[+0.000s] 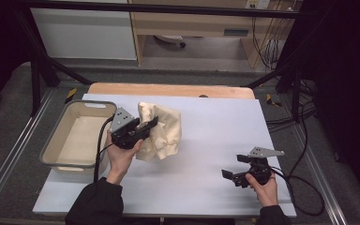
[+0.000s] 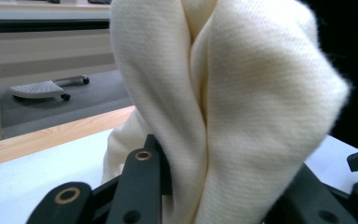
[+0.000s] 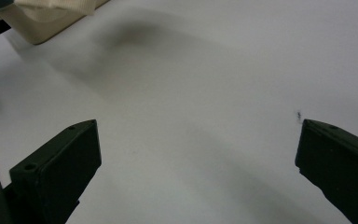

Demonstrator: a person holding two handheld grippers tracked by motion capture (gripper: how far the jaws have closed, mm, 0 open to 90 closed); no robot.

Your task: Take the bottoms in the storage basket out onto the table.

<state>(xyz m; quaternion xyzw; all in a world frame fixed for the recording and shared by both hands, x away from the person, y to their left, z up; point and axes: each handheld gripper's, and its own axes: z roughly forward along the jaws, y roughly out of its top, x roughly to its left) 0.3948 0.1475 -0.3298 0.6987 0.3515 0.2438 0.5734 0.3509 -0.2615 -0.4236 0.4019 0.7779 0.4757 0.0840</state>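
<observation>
Holding a bunched cream cloth (image 1: 161, 131) up off the table, the left gripper (image 1: 146, 126) has its jaws clamped tight on a thick fold of the fabric; in the left gripper view the cloth (image 2: 233, 107) rises in two soft folds straight out from between the black jaws. The bundle hangs near the left half of the white table (image 1: 215, 187), toward its far edge, with its lower end apparently brushing the surface. Just beside it, at the table's left edge, stands a grey-rimmed, beige plastic tub (image 1: 56, 140), and from where I stand it looks empty.

The right gripper (image 1: 229, 176) is idle near the right front corner, jaws spread wide with nothing between them; its own view looks across bare white table (image 3: 205, 116) toward a corner of the tub (image 3: 42, 28) and a bit of the cloth (image 3: 65, 5).

As I read it, the job is to get the cloth into the tub. The pick-up is done: the fabric is gathered and firmly gripped. What remains is the carry across to the left over the tub's near wall, the lowering in, and the release. The cloth is not yet over the tub's rim, so I'd put this at roughly the halfway mark. A trailing part could catch on the rim, so the bundle probably needs a touch more height before it crosses.
</observation>
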